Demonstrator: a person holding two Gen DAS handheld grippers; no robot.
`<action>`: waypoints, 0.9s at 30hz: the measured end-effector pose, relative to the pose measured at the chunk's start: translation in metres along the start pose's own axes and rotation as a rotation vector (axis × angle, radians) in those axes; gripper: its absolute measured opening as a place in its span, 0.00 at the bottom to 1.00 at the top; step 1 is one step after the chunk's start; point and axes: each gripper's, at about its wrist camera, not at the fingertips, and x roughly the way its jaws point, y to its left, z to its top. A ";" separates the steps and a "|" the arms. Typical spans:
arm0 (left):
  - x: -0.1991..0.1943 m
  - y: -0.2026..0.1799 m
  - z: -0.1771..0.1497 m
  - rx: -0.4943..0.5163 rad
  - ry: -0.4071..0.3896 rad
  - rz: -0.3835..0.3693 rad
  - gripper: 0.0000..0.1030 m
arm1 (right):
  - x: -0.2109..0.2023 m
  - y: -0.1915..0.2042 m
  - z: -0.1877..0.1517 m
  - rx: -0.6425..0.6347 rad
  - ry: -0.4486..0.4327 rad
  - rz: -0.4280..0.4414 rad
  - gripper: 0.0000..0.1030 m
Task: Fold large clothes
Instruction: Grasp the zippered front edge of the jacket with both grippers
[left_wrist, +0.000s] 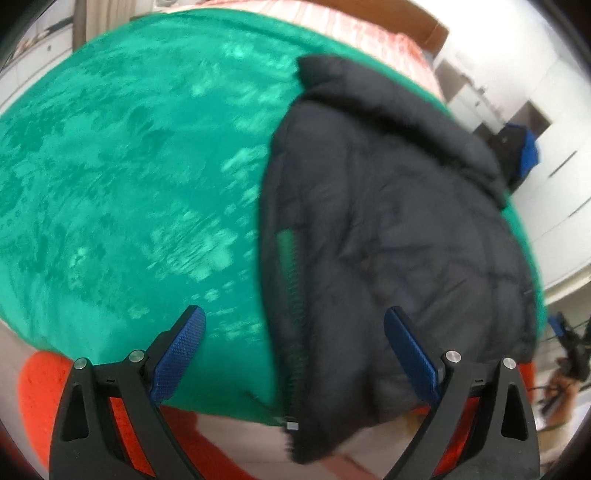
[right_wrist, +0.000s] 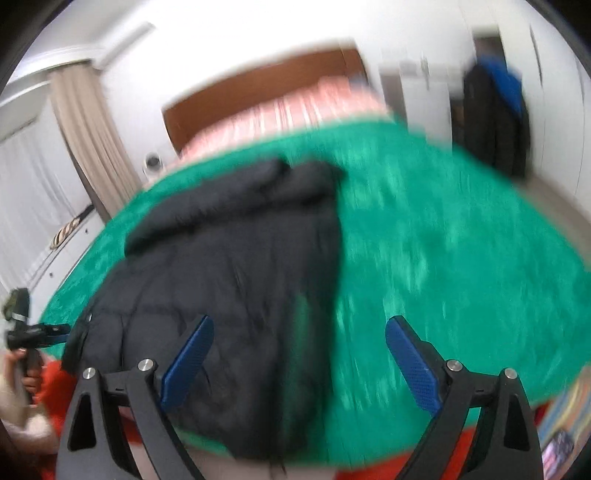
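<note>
A black puffer jacket (left_wrist: 388, 236) lies on a green blanket (left_wrist: 129, 166) spread over a bed, its hem hanging over the near edge. A zipper with green lining (left_wrist: 291, 280) runs down its left edge. My left gripper (left_wrist: 295, 332) is open and empty, held above the jacket's lower left part. In the right wrist view the jacket (right_wrist: 229, 277) lies left of centre on the blanket (right_wrist: 443, 258). My right gripper (right_wrist: 299, 343) is open and empty above the jacket's near right edge. The left gripper (right_wrist: 33, 332) shows at the far left of the right wrist view.
An orange cover (left_wrist: 40, 387) shows under the blanket at the bed's near edge. Pink bedding (right_wrist: 288, 107) and a brown headboard (right_wrist: 258, 85) are at the far end. A dark and blue garment (right_wrist: 495, 114) hangs by white cupboards. A beige curtain (right_wrist: 88, 133) hangs at the left.
</note>
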 end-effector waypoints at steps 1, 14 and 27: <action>0.005 0.002 -0.001 0.001 0.006 0.029 0.95 | 0.006 -0.003 -0.005 0.019 0.060 0.030 0.91; 0.011 -0.008 -0.018 0.000 0.085 -0.124 0.22 | 0.064 0.013 -0.015 0.018 0.357 0.145 0.31; -0.046 -0.021 -0.068 0.077 0.174 -0.166 0.13 | -0.017 0.021 -0.032 -0.018 0.410 0.181 0.22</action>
